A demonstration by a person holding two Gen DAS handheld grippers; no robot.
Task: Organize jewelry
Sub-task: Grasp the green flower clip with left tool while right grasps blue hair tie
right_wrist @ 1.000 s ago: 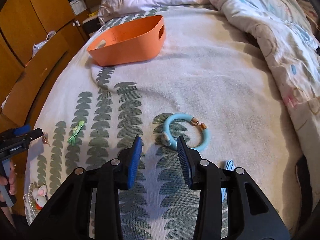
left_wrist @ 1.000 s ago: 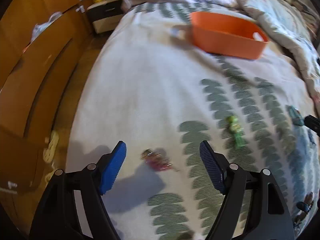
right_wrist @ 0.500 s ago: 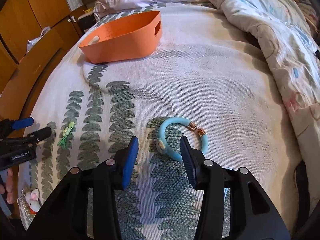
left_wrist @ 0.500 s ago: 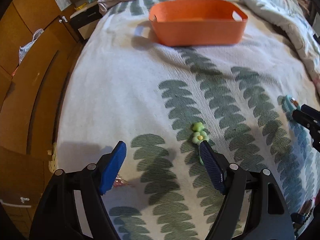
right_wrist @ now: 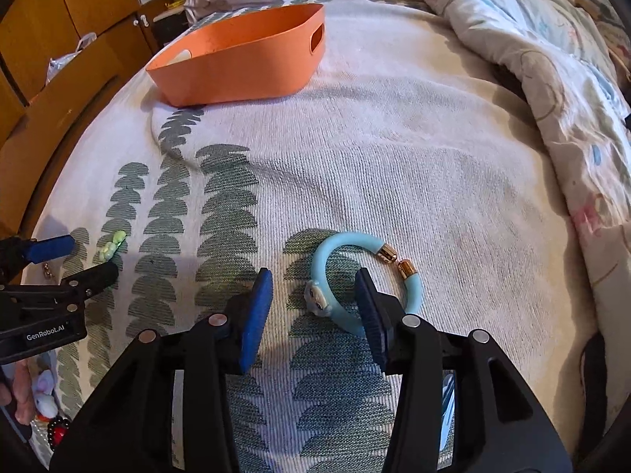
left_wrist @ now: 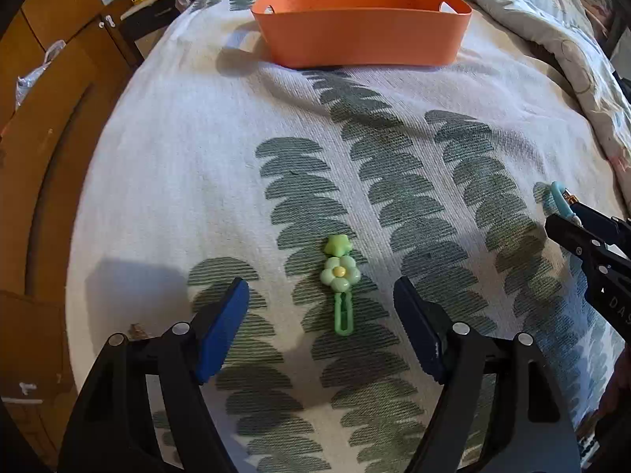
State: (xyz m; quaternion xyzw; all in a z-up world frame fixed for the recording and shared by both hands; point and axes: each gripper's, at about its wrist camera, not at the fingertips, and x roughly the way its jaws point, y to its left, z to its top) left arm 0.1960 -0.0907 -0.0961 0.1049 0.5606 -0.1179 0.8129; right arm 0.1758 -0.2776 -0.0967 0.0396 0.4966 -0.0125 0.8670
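So far you have put away very little. Your left gripper (left_wrist: 321, 315) is wide open and holds nothing; the green flower clip (left_wrist: 340, 282) lies on the bed between its fingers. Your right gripper (right_wrist: 313, 305) is partly open and empty around the blue bracelet (right_wrist: 357, 272). Far ahead sits the orange basket (right_wrist: 236, 67); you cannot see what is inside.

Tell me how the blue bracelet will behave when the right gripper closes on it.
The blue bracelet looks like a smooth, glossy tube, so it may slip between the fingers. It is an open ring, with a gap between its gold end caps, so it will probably flex under a squeeze. It lies flat on the soft bedspread, so it probably won't roll.
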